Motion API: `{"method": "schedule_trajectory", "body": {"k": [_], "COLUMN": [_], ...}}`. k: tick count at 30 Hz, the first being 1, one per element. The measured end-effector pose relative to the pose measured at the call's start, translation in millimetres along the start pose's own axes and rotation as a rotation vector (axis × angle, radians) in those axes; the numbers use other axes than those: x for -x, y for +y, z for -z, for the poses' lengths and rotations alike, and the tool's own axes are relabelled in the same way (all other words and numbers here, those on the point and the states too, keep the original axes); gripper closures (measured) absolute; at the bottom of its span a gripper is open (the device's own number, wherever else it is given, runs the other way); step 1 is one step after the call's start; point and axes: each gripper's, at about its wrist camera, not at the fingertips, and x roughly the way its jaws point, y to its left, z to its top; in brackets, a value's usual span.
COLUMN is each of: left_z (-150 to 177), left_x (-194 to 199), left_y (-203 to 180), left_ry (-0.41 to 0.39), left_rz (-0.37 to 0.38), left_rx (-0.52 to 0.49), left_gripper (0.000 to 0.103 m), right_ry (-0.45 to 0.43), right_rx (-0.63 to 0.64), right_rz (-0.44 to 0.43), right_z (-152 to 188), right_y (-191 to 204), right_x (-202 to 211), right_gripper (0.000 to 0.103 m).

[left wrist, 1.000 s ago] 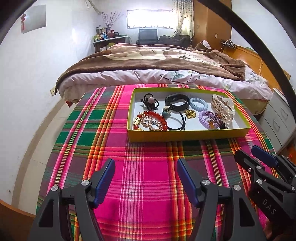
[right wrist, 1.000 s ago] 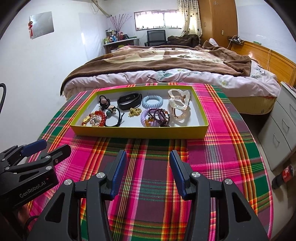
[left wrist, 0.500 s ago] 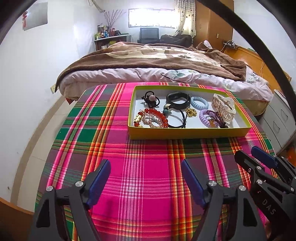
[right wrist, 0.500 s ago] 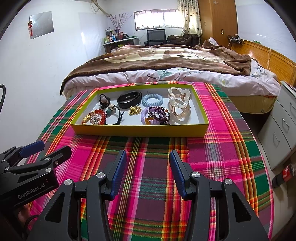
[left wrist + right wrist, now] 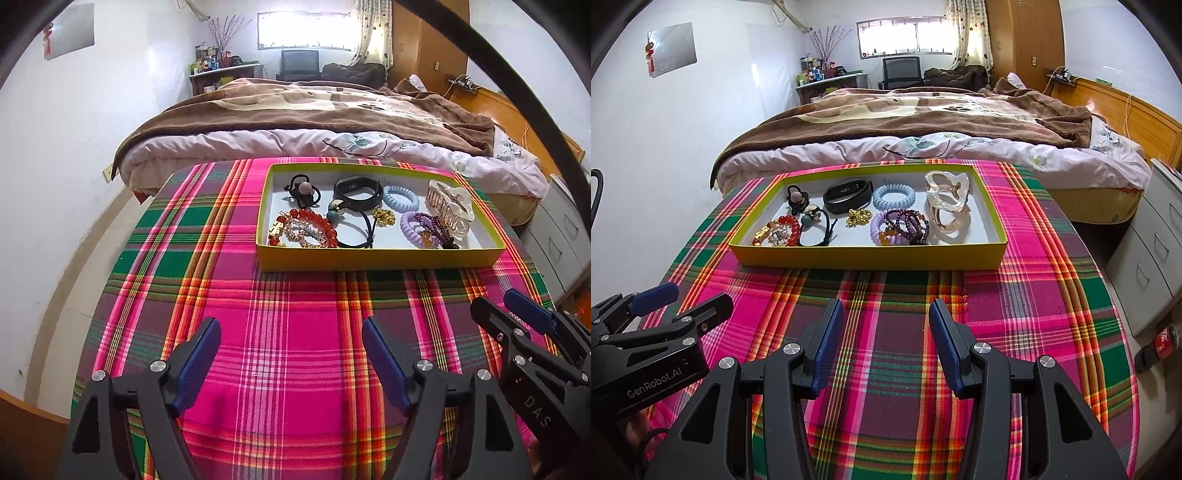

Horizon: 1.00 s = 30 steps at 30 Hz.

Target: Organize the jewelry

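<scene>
Both tongs are standing open and holding nothing — the left tongs and the right tongs are hovering side by side over the checked cloth on the tabletop. The jewelry is lying in a yellow tray further ahead: red beads, a black band, a blue coil tie, a clear hair claw. Nothing is standing between tongs and tray. Behind the tray a bed is spreading — drawers on the right.
</scene>
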Motion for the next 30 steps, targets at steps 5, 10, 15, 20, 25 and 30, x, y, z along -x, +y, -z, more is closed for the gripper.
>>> {"method": "schedule_trajectory", "body": {"k": [5, 10, 15, 20, 25, 30], "left_z": [0.3, 0.4, 0.7, 0.9, 0.9, 1.0], "left_x": [0.8, 1.0, 1.3, -0.3, -0.8, -0.3], "left_y": [-0.2, -0.1, 0.0, -0.2, -0.1, -0.5], "left_ry": [-0.003, -0.002, -0.004, 0.001, -0.002, -0.003], "left_rz": [0.002, 0.0, 0.0, 0.005, 0.006, 0.004], "left_rx": [0.0, 0.002, 0.001, 0.0, 0.003, 0.005], "left_gripper": [0.025, 0.025, 0.025, 0.025, 0.025, 0.025], "right_ry": [0.0, 0.0, 0.002, 0.004, 0.005, 0.006], "right_rx": [0.0, 0.0, -0.001, -0.004, -0.005, -0.005], "right_rz": [0.0, -0.001, -0.001, 0.0, 0.0, 0.0], "right_z": [0.4, 0.0, 0.4, 2.0, 2.5, 2.7], "right_y": [0.0, 0.0, -0.5, -1.2, -2.1, -2.2], "right_x": [0.3, 0.2, -0.7, -2.0, -3.1, -3.2], "right_gripper": [0.054, 0.054, 0.054, 0.054, 0.054, 0.054]}}
